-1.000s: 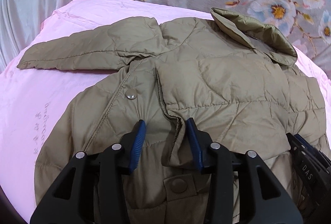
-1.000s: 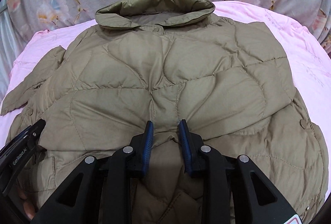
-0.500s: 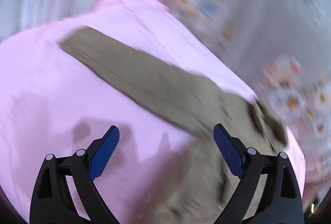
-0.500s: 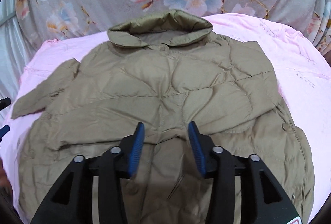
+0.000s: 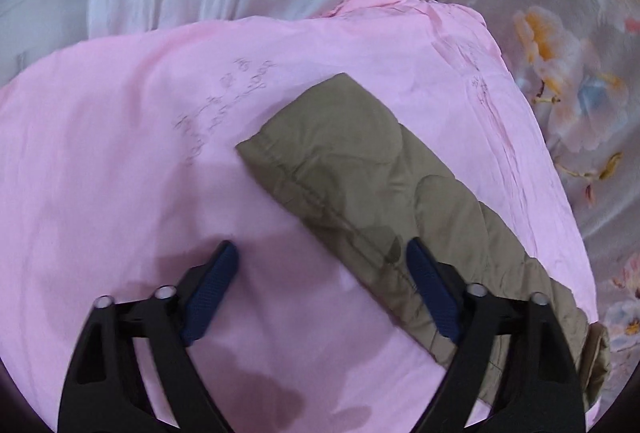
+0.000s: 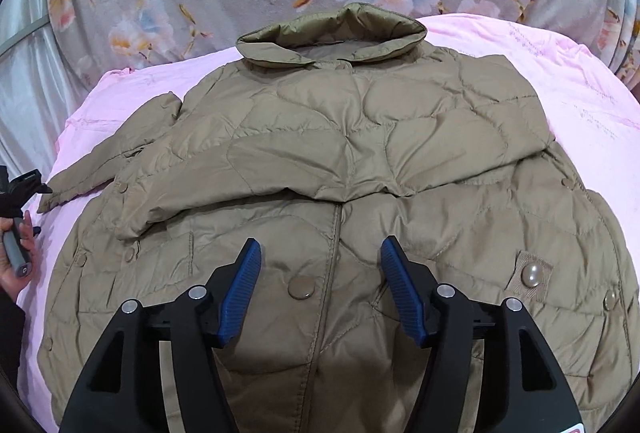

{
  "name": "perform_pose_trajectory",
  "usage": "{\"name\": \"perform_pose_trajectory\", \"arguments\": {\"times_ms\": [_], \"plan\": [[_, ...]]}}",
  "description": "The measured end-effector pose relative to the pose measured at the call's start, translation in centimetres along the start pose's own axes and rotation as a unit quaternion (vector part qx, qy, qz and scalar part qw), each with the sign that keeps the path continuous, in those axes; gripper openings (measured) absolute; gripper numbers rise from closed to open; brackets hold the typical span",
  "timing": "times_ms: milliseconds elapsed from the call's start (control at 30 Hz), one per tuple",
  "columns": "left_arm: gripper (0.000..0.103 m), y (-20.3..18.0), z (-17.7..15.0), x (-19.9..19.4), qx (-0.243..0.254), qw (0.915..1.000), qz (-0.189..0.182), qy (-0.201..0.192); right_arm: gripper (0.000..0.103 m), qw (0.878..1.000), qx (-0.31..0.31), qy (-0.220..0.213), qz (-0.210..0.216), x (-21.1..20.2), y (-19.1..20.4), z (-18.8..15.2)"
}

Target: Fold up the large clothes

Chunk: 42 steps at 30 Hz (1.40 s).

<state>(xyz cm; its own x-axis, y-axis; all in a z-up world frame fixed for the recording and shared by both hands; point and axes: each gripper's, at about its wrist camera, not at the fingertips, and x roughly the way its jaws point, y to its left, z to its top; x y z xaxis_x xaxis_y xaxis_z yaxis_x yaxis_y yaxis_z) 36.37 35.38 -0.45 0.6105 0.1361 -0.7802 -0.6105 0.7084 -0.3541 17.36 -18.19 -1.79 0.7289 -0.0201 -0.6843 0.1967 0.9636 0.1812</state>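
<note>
The tan jacket [image 6: 360,161] lies on the pink sheet [image 5: 120,153], one sleeve already folded across its chest. The other sleeve [image 5: 360,169] still juts out sideways; the left hand-held gripper [image 5: 320,265] is closing over it, nothing pinched yet. The right hand-held gripper [image 6: 320,257] is opening, empty, above the front.

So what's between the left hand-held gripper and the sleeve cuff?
Only bare pink sheet, in the left wrist view; the cuff lies ahead of the closing, empty left hand-held gripper.

My tongs: black frames, blue pads

Both my left tongs [image 5: 322,267] and right tongs [image 6: 320,265] have black triangular arms, silver rivets and ribbed blue fingers [image 6: 240,293]; my sleeve [image 6: 10,329] is dark.
</note>
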Motion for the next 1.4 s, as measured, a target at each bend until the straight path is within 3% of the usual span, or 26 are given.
{"name": "perform_pose_trajectory", "arguments": {"times_ms": [67, 133, 167, 267, 333, 433, 567, 633, 733, 800, 833, 867, 900, 967, 1033, 1133, 1167, 1267, 1333, 1400], "plan": [[0.030, -1.1, 0.0, 0.4, 0.025, 0.9997, -0.004, 0.003, 0.062, 1.000, -0.004, -0.001, -0.006, 0.1, 0.2, -0.2], [0.011, -1.6, 0.0, 0.2, 0.039, 0.9991, -0.015, 0.004, 0.062, 1.000, -0.007, -0.002, -0.011, 0.1, 0.4, -0.3], [0.005, -2.3, -0.1, -0.5, 0.049, 0.9987, -0.013, -0.004, 0.062, 1.000, -0.008, -0.004, -0.012, 0.1, 0.4, -0.3], [0.002, -5.0, -0.7, -3.9, 0.091, 0.9945, -0.031, -0.043, 0.062, 1.000, -0.001, -0.008, -0.008, -0.1, 0.0, -0.3], [0.002, -7.6, -1.3, -6.8, 0.119, 0.9892, -0.057, -0.063, 0.062, 1.000, 0.010, -0.023, -0.012, -0.8, -0.3, -0.4], [0.001, -12.6, -3.4, -12.6, 0.168, 0.9746, -0.121, -0.087, 0.062, 0.999, 0.034, -0.038, -0.015, -2.0, -1.4, -0.4], [0.002, -20.1, -10.1, -20.8, 0.268, 0.9331, -0.216, -0.105, 0.063, 0.996, 0.062, -0.036, -0.048, -3.5, -3.9, -0.5], [0.002, -23.5, -15.4, -24.2, 0.318, 0.9059, -0.263, -0.096, 0.063, 0.995, 0.075, -0.037, -0.060, -4.3, -5.5, -0.6], [0.004, -26.9, -23.4, -26.2, 0.375, 0.8732, -0.308, -0.048, 0.063, 0.992, 0.093, -0.041, -0.074, -5.6, -8.0, -0.8], [0.009, -28.0, -28.5, -25.8, 0.403, 0.8581, -0.318, -0.007, 0.065, 0.990, 0.105, -0.044, -0.082, -6.3, -9.7, -1.1], [0.030, -28.4, -30.5, -25.1, 0.411, 0.8518, -0.324, 0.017, 0.065, 0.989, 0.110, -0.045, -0.085, -6.6, -10.3, -1.3], [0.060, -28.5, -32.9, -24.3, 0.418, 0.8460, -0.328, 0.050, 0.066, 0.989, 0.115, -0.046, -0.086, -6.9, -10.9, -1.4], [0.069, -28.3, -34.3, -23.6, 0.415, 0.8470, -0.326, 0.068, 0.066, 0.988, 0.119, -0.047, -0.086, -7.1, -11.3, -1.5], [0.070, -26.9, -35.9, -22.6, 0.400, 0.8524, -0.325, 0.088, 0.067, 0.987, 0.124, -0.051, -0.085, -7.7, -12.1, -1.7], [0.073, -25.0, -35.6, -21.9, 0.382, 0.8573, -0.329, 0.104, 0.068, 0.987, 0.121, -0.059, -0.084, -8.4, -12.5, -1.4], [0.075, -21.2, -32.4, -20.2, 0.324, 0.8872, -0.312, 0.104, 0.072, 0.989, 0.113, -0.070, -0.072, -8.6, -12.4, -0.4], [0.075, -19.9, -30.5, -19.2, 0.299, 0.9011, -0.296, 0.105, 0.072, 0.989, 0.112, -0.070, -0.064, -8.4, -12.3, 0.0], [0.075, -17.1, -25.9, -15.8, 0.234, 0.9272, -0.268, 0.118, 0.072, 0.991, 0.119, -0.056, -0.029, -6.7, -11.8, 1.8], [0.075, -15.6, -23.0, -13.3, 0.190, 0.9396, -0.253, 0.129, 0.072, 0.991, 0.125, -0.036, -0.015, -5.2, -11.4, 2.7], [0.075, -14.6, -20.7, -11.5, 0.159, 0.9447, -0.252, 0.138, 0.072, 0.991, 0.134, -0.019, 0.000, -3.7, -10.9, 3.1]]}}
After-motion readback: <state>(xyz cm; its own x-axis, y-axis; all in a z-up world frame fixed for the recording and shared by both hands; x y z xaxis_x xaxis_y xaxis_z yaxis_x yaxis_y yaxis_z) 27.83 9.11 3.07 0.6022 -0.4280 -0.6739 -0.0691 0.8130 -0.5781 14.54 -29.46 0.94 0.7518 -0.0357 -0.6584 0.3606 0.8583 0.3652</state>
